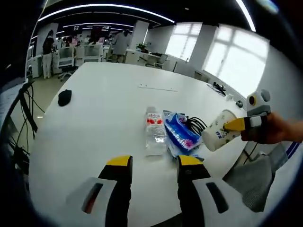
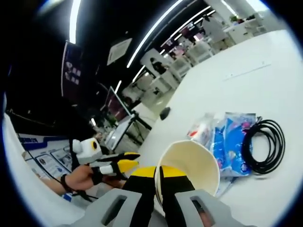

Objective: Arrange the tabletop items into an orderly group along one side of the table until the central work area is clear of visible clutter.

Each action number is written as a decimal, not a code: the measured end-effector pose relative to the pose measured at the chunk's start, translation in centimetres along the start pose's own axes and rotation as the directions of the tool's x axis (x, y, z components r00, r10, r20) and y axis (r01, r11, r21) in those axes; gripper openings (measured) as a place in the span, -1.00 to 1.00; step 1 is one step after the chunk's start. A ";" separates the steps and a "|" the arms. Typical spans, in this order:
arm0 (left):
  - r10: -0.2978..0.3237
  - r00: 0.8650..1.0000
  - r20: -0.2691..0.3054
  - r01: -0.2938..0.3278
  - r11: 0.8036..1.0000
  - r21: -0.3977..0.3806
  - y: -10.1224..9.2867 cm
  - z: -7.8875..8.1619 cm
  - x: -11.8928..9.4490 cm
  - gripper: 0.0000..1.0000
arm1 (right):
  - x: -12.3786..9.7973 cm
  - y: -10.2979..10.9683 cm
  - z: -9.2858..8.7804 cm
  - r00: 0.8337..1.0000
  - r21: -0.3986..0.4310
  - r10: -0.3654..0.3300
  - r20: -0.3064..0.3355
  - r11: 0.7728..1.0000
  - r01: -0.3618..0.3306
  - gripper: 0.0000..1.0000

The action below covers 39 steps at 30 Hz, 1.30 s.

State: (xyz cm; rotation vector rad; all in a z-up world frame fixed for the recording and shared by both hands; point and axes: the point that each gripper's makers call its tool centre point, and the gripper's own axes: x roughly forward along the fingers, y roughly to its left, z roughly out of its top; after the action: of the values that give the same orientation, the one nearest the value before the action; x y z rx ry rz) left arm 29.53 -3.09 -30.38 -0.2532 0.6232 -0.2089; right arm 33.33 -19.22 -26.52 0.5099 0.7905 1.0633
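— While you have that cup up in the air, how much of the tidying would you say is done?

— About half, by my reckoning. A clear plastic water bottle with a red label [image 1: 154, 130], a blue printed plastic packet [image 1: 181, 133] and a coil of black cable [image 1: 195, 124] already lie together near the right edge of the white table [image 1: 109, 94], the bottle and packet side by side and touching, the cable just beyond the packet. The white paper cup with small printed marks [image 1: 218, 130] is in my right gripper [image 2: 157, 177], whose jaws are pinched on its rim, one inside the wall and one outside.

— And what's left?

— The cup has to join that group, and a small black mouse-shaped object [image 1: 64, 97] sits well apart on the far left of the table; I'd judge that needs bringing over too. A thin pale strip [image 1: 157, 88] lies far out toward the middle; I can't tell what it is.

— Which way does the cup point?

— It's tipped over on its side in the air, long axis roughly level, mouth toward my right gripper's camera, base toward the packet.

— Your left gripper?

— My left gripper [image 1: 155, 163] hovers over the near table edge, jaws apart, holding nothing.
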 end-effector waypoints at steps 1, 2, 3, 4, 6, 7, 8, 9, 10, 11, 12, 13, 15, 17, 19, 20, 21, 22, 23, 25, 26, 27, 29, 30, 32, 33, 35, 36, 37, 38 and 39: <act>0.009 1.000 0.010 -0.008 1.000 -0.013 0.4 0.2 0.0 -0.30 | 0.2 -0.1 0.2 1.000 0.000 -0.003 -0.001 1.000 0.003 -1.00; 0.013 1.000 0.014 -0.013 1.000 -0.020 0.6 0.2 0.0 -0.29 | 0.3 0.0 0.3 1.000 -0.003 -0.007 -0.006 1.000 0.007 -1.00; 0.018 1.000 0.018 -0.018 1.000 -0.022 1.0 0.3 -0.1 -0.29 | 0.5 -0.1 0.4 1.000 -0.012 -0.014 -0.018 1.000 0.014 -1.00; 0.021 1.000 0.020 -0.020 0.999 -0.025 1.3 0.4 -0.1 -0.29 | 0.6 -0.2 0.5 1.000 -0.015 -0.016 -0.021 1.000 0.015 -1.00; 0.025 0.999 0.028 -0.024 0.999 -0.028 1.8 0.6 -0.2 -0.27 | 1.0 -0.3 1.1 0.999 -0.025 -0.020 -0.031 1.000 0.019 -1.00; 0.027 0.999 0.031 -0.026 0.999 -0.027 2.1 0.6 -0.3 -0.25 | 1.3 -0.4 1.5 0.999 -0.028 -0.024 -0.033 0.999 0.023 -1.00; 0.030 0.999 0.034 -0.029 0.999 -0.027 2.4 0.7 -0.4 -0.23 | 1.6 -0.5 1.8 0.999 -0.030 -0.026 -0.033 0.999 0.025 -1.00; 0.033 0.999 0.037 -0.032 0.999 -0.030 2.3 0.6 -0.4 -0.23 | 1.9 -0.6 2.3 0.999 -0.033 -0.031 -0.033 0.999 0.029 -1.00; 0.036 0.999 0.039 -0.035 0.999 -0.036 2.5 0.6 -0.4 -0.23 | 2.2 -0.8 2.6 0.999 -0.036 -0.033 -0.033 0.999 0.032 -1.00; 0.039 0.998 0.041 -0.037 0.999 -0.039 2.6 0.5 -0.5 -0.23 | 2.6 -0.9 3.1 0.999 -0.040 -0.039 -0.036 0.999 0.037 -1.00; 0.041 0.998 0.041 -0.039 0.998 -0.041 2.7 0.5 -0.5 -0.22 | 2.9 -1.0 3.4 0.998 -0.043 -0.042 -0.037 0.998 0.040 -1.00; 0.043 0.998 0.042 -0.041 0.998 -0.044 3.3 0.4 -0.6 -0.22 | 3.3 -1.1 3.7 0.998 -0.047 -0.044 -0.039 0.998 0.042 -1.00; 0.046 0.998 0.043 -0.044 0.998 -0.047 3.6 0.4 -0.7 -0.22 | 4.3 -1.3 4.5 0.998 -0.059 -0.050 -0.048 0.997 0.047 -1.00; 0.048 0.998 0.046 -0.046 0.998 -0.050 3.8 0.5 -0.8 -0.21 | 5.4 -1.5 5.3 0.996 -0.073 -0.058 -0.062 0.996 0.053 -1.00; 0.051 0.998 0.049 -0.048 0.998 -0.051 4.2 0.7 -1.0 -0.20 | 6.5 -2.0 6.2 0.995 -0.085 -0.068 -0.071 0.994 0.062 -1.00; 0.052 0.997 0.052 -0.049 0.997 -0.053 4.5 0.8 -1.1 -0.20 | 7.0 -2.2 6.7 0.995 -0.085 -0.072 -0.068 0.994 0.066 -1.00; 0.051 0.997 0.054 -0.048 0.997 -0.054 4.5 1.0 -1.3 -0.19 | 7.8 -2.4 7.4 0.996 -0.078 -0.073 -0.059 0.995 0.068 -1.00; 0.051 0.997 0.055 -0.048 0.997 -0.054 4.7 1.1 -1.4 -0.19 | 8.3 -2.5 7.9 0.996 -0.074 -0.072 -0.055 0.995 0.068 -1.00; 0.052 0.997 0.055 -0.049 0.997 -0.054 5.0 1.1 -1.5 -0.18 | 9.2 -2.6 8.5 0.996 -0.072 -0.074 -0.051 0.995 0.070 -1.00; 0.046 0.998 0.052 -0.044 0.998 -0.047 5.2 1.0 -1.6 -0.18 | 10.5 -2.8 9.1 0.995 -0.081 -0.077 -0.057 0.994 0.072 -1.00; 0.045 0.998 0.049 -0.043 0.998 -0.042 5.2 0.9 -1.6 -0.18 | 11.2 -3.0 9.4 0.995 -0.087 -0.079 -0.062 0.994 0.074 -1.00; 0.038 0.998 0.045 -0.037 0.999 -0.035 5.1 0.9 -1.6 -0.18 | 12.1 -3.2 9.8 0.994 -0.092 -0.086 -0.068 0.993 0.079 -1.00; 0.031 0.999 0.039 -0.030 0.999 -0.027 4.8 0.8 -1.6 -0.18 | 13.6 -3.3 10.4 0.993 -0.102 -0.095 -0.073 0.991 0.087 -1.00; 0.030 0.999 0.035 -0.029 0.999 -0.023 4.8 0.8 -1.7 -0.18 | 14.2 -3.4 10.6 0.992 -0.104 -0.097 -0.076 0.991 0.089 -1.00; 0.020 0.999 0.028 -0.020 1.000 -0.016 4.4 0.6 -1.6 -0.18 | 15.6 -3.4 10.8 0.991 -0.100 -0.096 -0.098 0.991 0.087 -1.00; 0.018 0.999 0.026 -0.018 1.000 -0.015 4.3 0.6 -1.6 -0.18 | 16.3 -3.3 10.8 0.990 -0.105 -0.093 -0.110 0.991 0.082 -1.00; 0.013 1.000 0.025 -0.013 1.000 -0.017 4.3 0.4 -1.5 -0.18 | 17.1 -3.2 10.9 0.988 -0.115 -0.093 -0.122 0.990 0.079 -1.00; 0.012 1.000 0.024 -0.011 1.000 -0.018 4.2 0.3 -1.5 -0.18 | 17.7 -3.3 11.0 0.987 -0.124 -0.089 -0.133 0.990 0.073 -1.00; 0.010 1.000 0.023 -0.010 1.000 -0.019 3.9 0.3 -1.4 -0.18 | 18.1 -3.4 11.1 0.986 -0.126 -0.092 -0.137 0.989 0.075 -1.00; 0.006 1.000 0.021 -0.005 1.000 -0.020 3.6 0.1 -1.4 -0.18 | 18.6 -3.6 11.2 0.985 -0.128 -0.099 -0.144 0.988 0.081 -1.00; 0.004 1.000 0.021 -0.004 1.000 -0.020 3.3 0.2 -1.4 -0.18 | 18.9 -3.7 11.3 0.984 -0.130 -0.102 -0.147 0.988 0.083 -1.00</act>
State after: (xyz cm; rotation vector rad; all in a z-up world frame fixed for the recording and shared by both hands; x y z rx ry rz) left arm 28.94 0.48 -30.48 -0.2734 0.6055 -0.1962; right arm 49.21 -3.59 -28.15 0.2857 0.8696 1.0663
